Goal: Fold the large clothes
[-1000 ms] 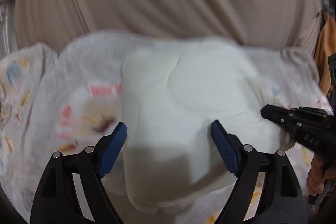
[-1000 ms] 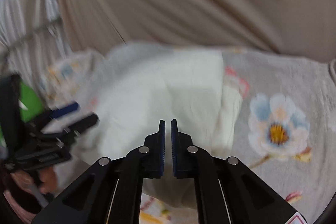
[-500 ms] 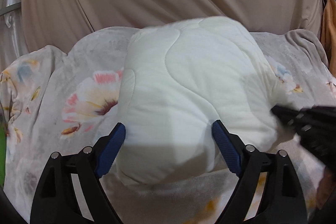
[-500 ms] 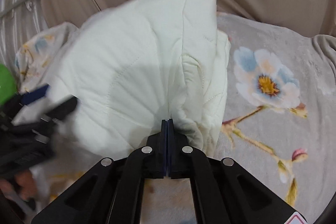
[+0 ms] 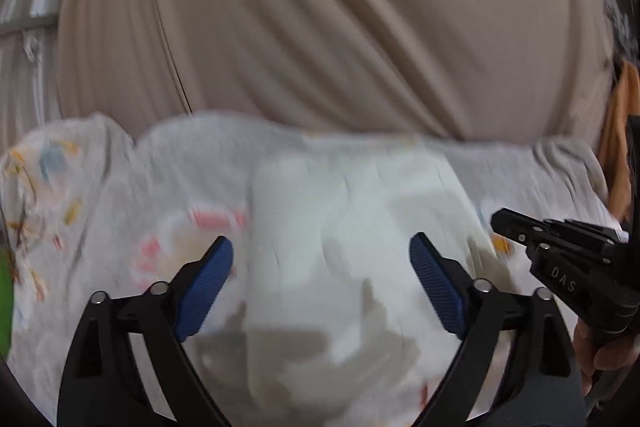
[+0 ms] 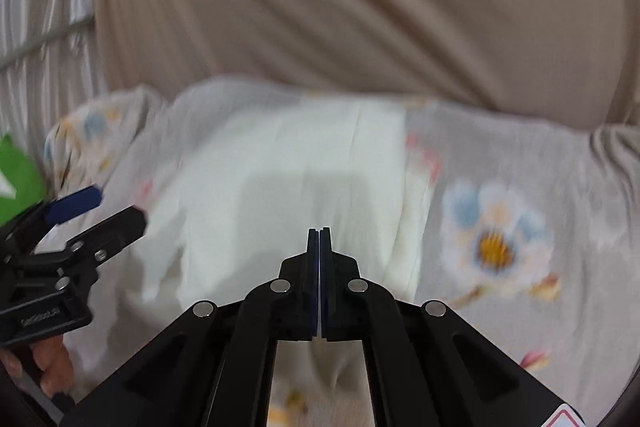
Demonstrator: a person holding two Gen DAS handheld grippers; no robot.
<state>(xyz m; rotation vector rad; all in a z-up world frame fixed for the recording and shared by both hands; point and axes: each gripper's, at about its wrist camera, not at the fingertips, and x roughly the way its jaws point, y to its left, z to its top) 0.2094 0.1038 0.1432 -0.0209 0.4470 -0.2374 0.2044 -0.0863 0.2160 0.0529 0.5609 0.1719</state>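
On the flowery blanket (image 5: 532, 167) lies a white garment (image 5: 352, 219), folded into a soft block near the blanket's far edge, below the tan curtain (image 5: 320, 27). Both pictures are blurry. The left gripper (image 5: 320, 275) hangs over the near end of the garment — its blue pads (image 5: 206, 279) are wide apart and opening more, and the white cloth shows between them but does not touch them. The right gripper (image 6: 319, 267) is closed tight, pads pressed together with nothing between them — the garment lies just past its tips. A hand (image 6: 52, 367) holds the left gripper's handle.
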